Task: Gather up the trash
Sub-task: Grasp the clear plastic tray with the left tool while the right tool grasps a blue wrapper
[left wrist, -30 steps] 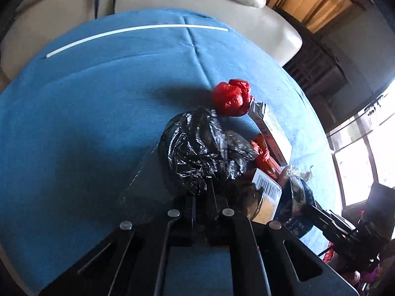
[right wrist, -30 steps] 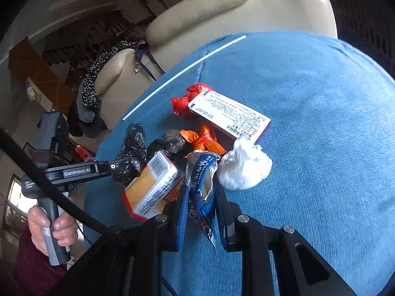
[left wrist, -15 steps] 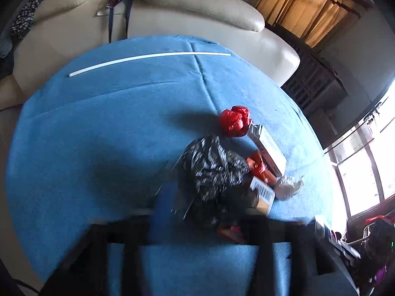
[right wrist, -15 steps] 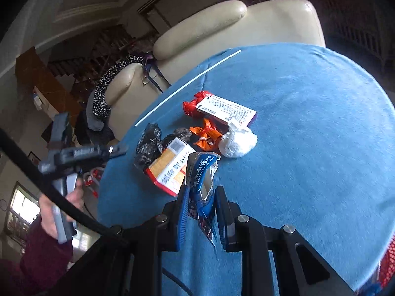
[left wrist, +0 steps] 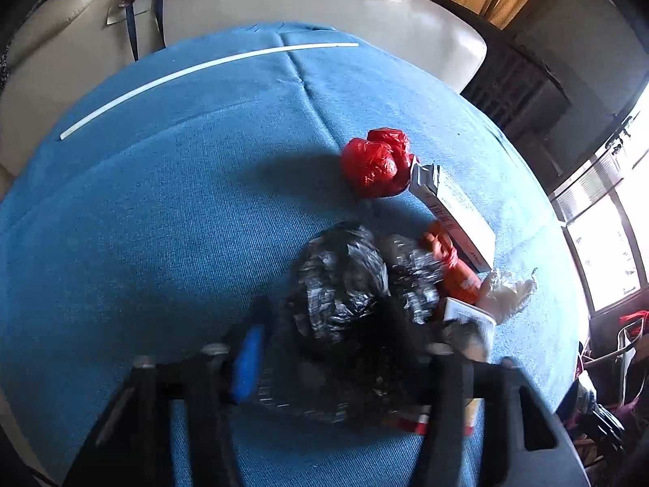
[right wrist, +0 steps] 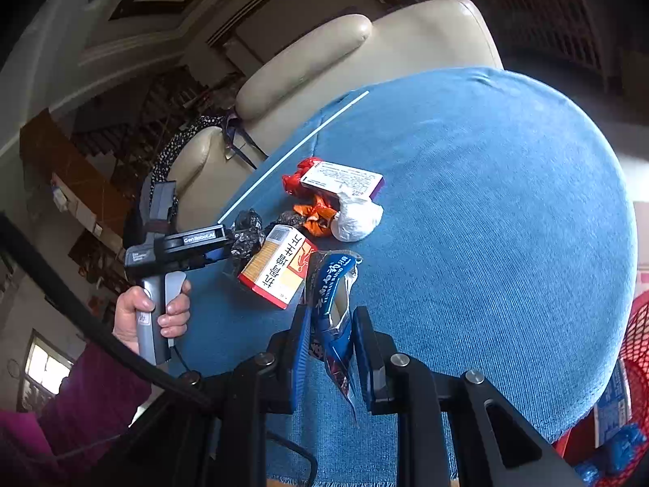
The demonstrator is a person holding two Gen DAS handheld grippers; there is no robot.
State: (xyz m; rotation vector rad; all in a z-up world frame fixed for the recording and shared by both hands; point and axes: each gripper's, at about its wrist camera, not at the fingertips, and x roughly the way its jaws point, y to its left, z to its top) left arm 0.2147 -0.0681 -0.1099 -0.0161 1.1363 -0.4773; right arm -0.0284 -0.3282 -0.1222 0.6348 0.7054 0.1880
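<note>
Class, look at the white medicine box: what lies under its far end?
A crumpled red bag pokes out beneath the white medicine box; how far it reaches underneath is hidden.

A cream leather sofa (left wrist: 284, 4) stands behind the blue-clothed table (left wrist: 142, 211).

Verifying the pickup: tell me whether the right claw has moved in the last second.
Yes. The right claw, gripping the blue wrapper, pulled back and up from the white wad.

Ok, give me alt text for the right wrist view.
The right hand-held gripper pinches a blue snack wrapper above a blue tablecloth. Beyond lie an orange-and-white box, a white wad and black bags by the left hand-held gripper.
</note>
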